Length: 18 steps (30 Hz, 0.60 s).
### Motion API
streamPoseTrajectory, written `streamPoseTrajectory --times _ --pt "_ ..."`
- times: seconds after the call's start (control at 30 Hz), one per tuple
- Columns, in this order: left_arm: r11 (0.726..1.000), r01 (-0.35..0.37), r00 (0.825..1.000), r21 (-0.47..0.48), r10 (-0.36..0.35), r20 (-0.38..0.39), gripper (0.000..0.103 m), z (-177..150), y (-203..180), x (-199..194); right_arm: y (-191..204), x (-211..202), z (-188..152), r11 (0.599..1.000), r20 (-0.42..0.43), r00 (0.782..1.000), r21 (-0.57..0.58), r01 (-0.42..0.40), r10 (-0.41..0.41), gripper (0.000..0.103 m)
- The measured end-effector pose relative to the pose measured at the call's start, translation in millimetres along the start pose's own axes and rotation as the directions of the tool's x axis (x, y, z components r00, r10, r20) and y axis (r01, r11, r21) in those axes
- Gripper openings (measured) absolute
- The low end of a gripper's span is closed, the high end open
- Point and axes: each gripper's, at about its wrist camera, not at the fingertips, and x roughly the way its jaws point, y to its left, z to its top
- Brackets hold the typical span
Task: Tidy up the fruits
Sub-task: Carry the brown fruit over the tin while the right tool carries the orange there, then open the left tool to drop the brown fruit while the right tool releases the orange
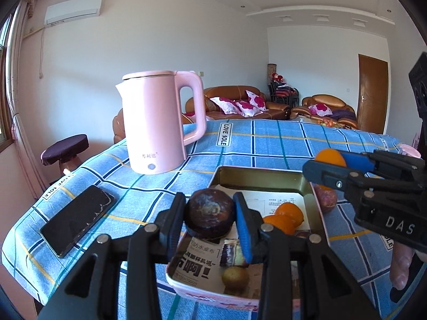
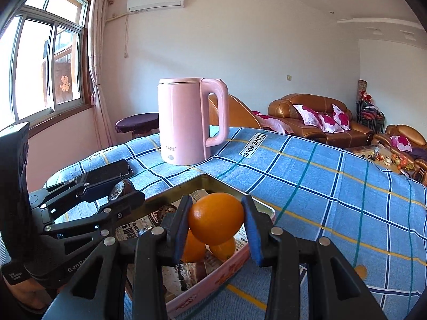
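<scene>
Two tongs are clenching fruit: the left gripper (image 1: 209, 214) is grasping a dark fruit (image 1: 209, 213), the right gripper (image 2: 216, 218) an orange (image 2: 216, 217). Both are hanging over the tin tray (image 1: 263, 177) directly beneath; lower before releasing, clear of oranges already lying below.

Bright window daylight, fisheye-bent edges

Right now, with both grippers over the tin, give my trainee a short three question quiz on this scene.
1. True or false: the left gripper holds an orange.
2. What does the right gripper hold? A) kettle B) orange C) phone
3. Fill in: the pink kettle stands on the blue checked ____.

Key
1. False: it holds a dark round fruit.
2. B
3. Cloth.
</scene>
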Motion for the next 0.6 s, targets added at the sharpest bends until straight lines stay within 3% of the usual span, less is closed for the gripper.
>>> streamPoseTrajectory --times 0.6 --pt "1.000 0.008 0.998 -0.004 -0.009 -0.057 0.038 -9 4 12 9 45 3 0.999 -0.075 0.997 0.037 -0.032 0.035 0.040"
